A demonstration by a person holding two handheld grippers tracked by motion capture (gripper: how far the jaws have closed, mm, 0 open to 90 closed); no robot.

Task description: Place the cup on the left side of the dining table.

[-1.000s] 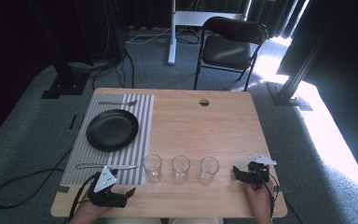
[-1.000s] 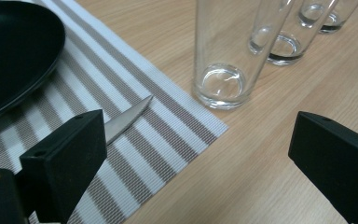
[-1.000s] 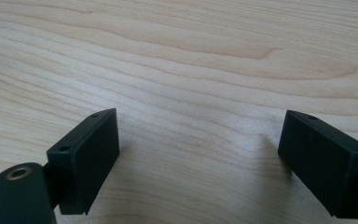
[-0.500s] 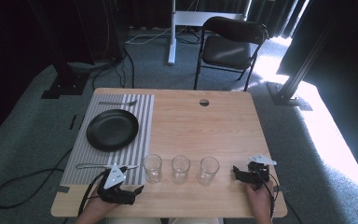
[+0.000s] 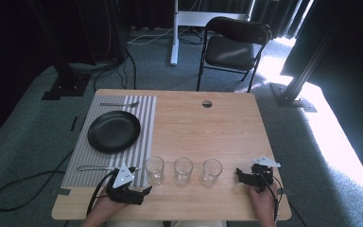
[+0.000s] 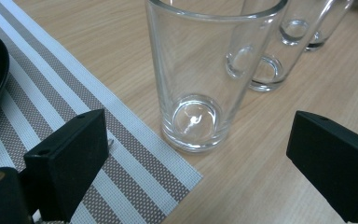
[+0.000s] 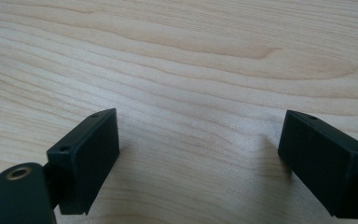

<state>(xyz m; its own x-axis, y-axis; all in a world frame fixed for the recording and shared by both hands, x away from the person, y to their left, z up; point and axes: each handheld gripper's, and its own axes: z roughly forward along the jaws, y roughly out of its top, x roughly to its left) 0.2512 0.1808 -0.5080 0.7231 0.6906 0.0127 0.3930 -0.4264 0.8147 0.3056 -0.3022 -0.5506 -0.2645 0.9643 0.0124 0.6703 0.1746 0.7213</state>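
Note:
Three empty clear glasses stand in a row near the table's front edge: the left glass, the middle glass and the right glass. My left gripper lies low at the front left, open, its jaws pointing at the left glass and short of it. In the left gripper view that glass stands just beyond the open left gripper, at the placemat's corner, with the other two glasses behind it. My right gripper rests right of the right glass, open. In its own view the right gripper frames bare wood.
A black plate sits on a striped placemat at the left, with a fork behind it and another utensil in front. A round hole is in the tabletop's far side. A folding chair stands beyond the table.
My left gripper has slid to the right along the front edge, closer to the left glass. The right gripper and the glasses have stayed put.

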